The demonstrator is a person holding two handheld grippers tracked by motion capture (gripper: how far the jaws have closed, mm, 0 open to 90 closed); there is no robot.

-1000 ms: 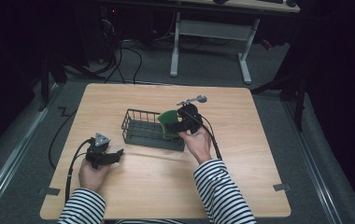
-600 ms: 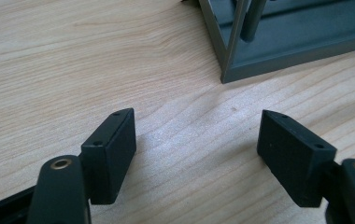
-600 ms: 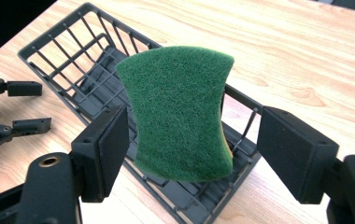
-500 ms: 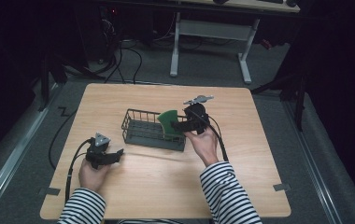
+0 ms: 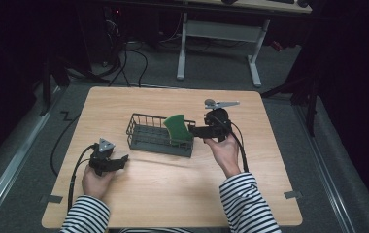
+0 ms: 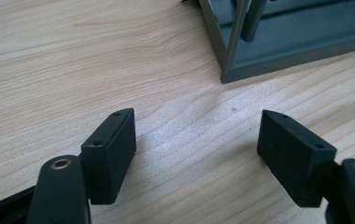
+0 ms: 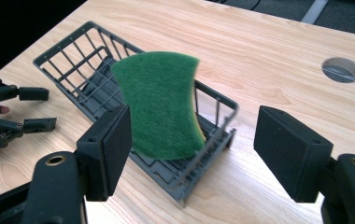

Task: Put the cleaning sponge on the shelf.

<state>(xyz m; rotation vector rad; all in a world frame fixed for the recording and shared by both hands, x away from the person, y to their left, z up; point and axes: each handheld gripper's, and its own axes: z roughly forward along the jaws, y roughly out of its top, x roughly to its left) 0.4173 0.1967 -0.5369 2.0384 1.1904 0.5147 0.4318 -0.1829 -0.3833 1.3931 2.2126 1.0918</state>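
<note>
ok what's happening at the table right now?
A person holds a gripper in each hand. The right gripper is open just beside the wire rack, where a green sponge stands on edge at the near end. The left gripper is open over bare table, short of the rack.

The counter (image 7: pixel 269 46) is seen as pale wood with fine grain, smooth and lightly sheened. The rack (image 7: pixel 96 60) is formed of thin grey wire with a matt coating (metal or plastic cannot be told). The sponge (image 7: pixel 164 105) is faced with coarse, fibrous green scouring cloth. Matt black plastic is shown on each claw.
</note>
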